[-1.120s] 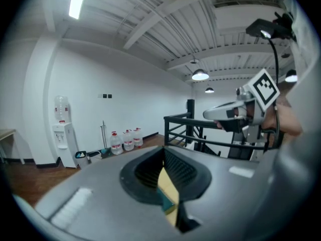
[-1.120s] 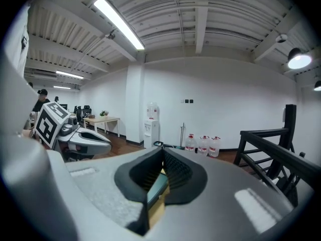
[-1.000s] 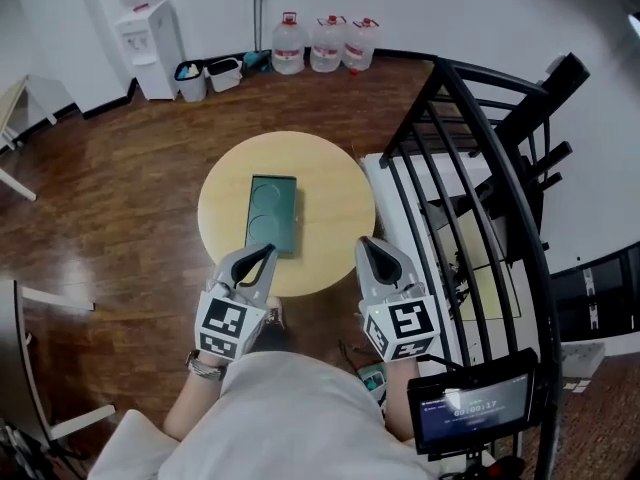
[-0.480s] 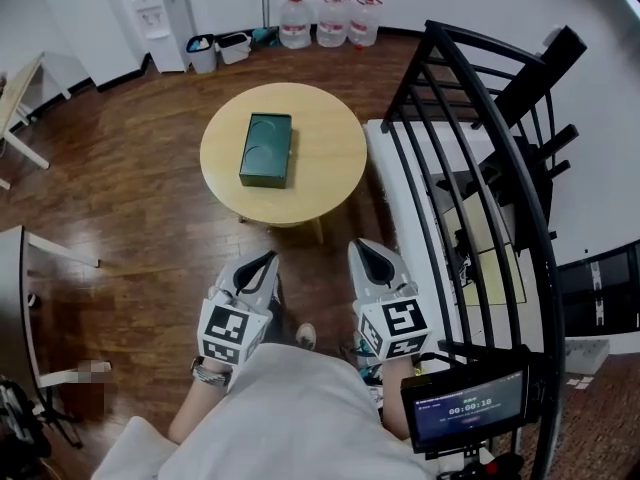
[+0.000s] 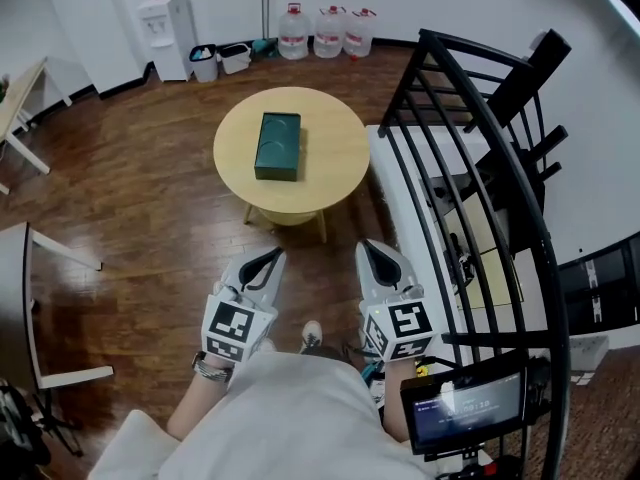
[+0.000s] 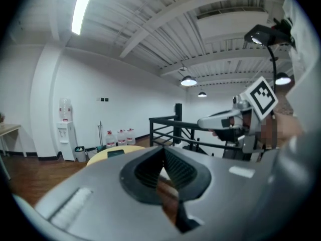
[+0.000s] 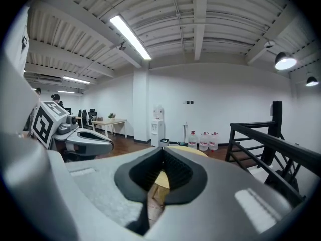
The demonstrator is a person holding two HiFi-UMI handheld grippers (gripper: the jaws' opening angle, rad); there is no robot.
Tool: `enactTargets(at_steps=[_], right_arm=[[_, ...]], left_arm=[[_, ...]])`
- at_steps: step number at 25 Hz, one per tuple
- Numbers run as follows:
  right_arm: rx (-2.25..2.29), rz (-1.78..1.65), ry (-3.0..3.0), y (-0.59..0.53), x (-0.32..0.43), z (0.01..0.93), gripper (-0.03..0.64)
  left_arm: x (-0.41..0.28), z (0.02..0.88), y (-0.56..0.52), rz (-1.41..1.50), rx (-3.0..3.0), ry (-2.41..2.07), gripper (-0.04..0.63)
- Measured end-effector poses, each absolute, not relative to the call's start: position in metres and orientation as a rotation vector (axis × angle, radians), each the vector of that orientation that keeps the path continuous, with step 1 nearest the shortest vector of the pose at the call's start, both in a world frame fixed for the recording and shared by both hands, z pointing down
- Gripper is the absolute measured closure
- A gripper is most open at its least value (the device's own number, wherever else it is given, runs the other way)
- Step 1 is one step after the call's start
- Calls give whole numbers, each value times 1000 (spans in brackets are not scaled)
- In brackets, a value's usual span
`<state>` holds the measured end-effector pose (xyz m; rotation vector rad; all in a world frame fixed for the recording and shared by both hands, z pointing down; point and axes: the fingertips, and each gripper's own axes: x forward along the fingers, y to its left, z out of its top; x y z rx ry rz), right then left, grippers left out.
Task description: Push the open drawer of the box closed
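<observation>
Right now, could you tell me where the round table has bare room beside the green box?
The table is bare on its wide side between the box and the rim nearest the black railing; a narrower strip lies along the box's other side. Crowded: the back wall, with water jugs and bins.

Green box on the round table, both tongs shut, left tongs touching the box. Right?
No. The left tongs are clear of the box, over the floor short of the table; the head view shows it. The rest holds: box on the table, left and right tongs shut.
</observation>
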<state>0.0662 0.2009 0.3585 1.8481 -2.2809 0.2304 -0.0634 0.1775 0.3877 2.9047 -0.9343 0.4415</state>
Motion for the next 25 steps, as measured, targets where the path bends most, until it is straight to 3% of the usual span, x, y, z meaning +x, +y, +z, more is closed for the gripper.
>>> enactTargets(at_steps=[8, 25], right_arm=[[1894, 239, -2263, 231, 31, 358, 614], [1806, 124, -2415, 203, 38, 333, 614]], left_arm=[[-102, 395, 196, 448, 2923, -872, 588], [-83, 361, 172, 339, 2971, -1051, 588]])
